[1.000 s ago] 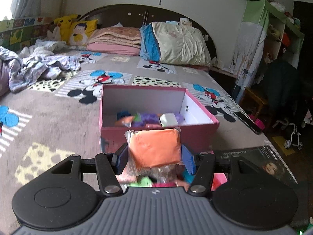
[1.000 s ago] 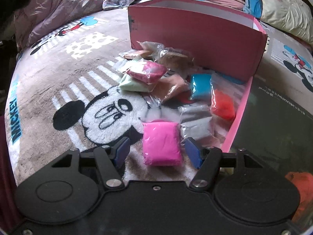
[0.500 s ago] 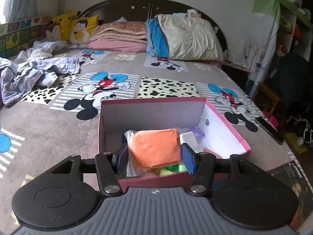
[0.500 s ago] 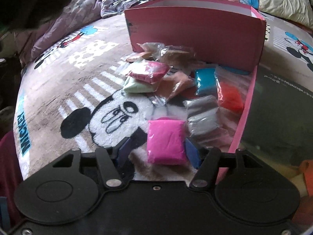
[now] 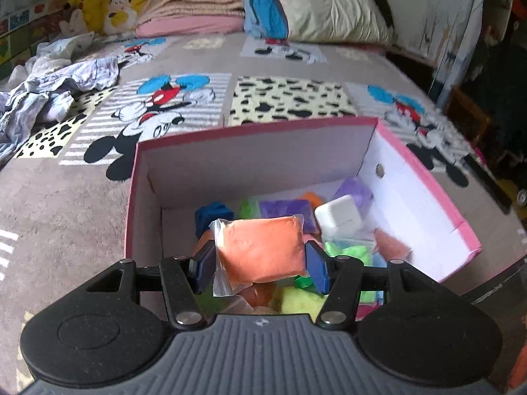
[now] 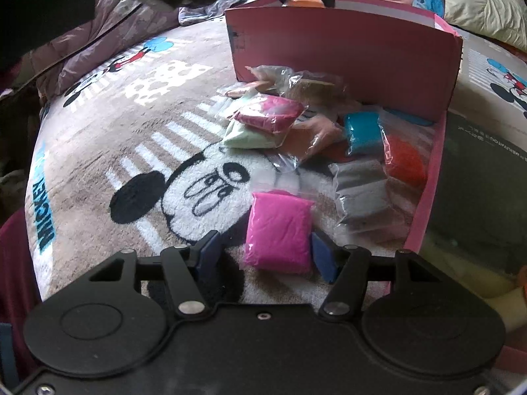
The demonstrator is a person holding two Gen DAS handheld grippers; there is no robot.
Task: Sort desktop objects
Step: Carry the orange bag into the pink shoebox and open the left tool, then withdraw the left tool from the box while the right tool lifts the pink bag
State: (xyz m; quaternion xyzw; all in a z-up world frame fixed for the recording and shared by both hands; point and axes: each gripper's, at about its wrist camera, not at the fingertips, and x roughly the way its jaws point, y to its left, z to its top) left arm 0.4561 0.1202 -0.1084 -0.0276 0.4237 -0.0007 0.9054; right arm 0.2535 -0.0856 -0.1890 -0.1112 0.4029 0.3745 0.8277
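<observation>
The left hand-held gripper point(image 5: 260, 265) was clenched on the orange packet point(image 5: 260, 251), with both blue pads pressed into its sides. A second before, this packet hung in front of the pink box's near wall. Now it hung over the inside of the pink box point(image 5: 428, 197), above the other packets. So the carry looked nearly done, and letting go would likely drop it in with the rest. Just past it in the box lay a white block point(image 5: 339, 215), purple packets point(image 5: 286, 209) and a dark blue one point(image 5: 212, 215). The right hand-held gripper point(image 6: 263, 253) had barely moved. Its pads sat on either side of the bright pink packet point(image 6: 280, 230) on the bed point(image 6: 98, 151); the right pad touched it, but a gap showed on the left, so it was not gripped yet. That packet looked like the next one to go. Farther off, more packets point(image 6: 362, 128) waited in a pile by the box wall.
</observation>
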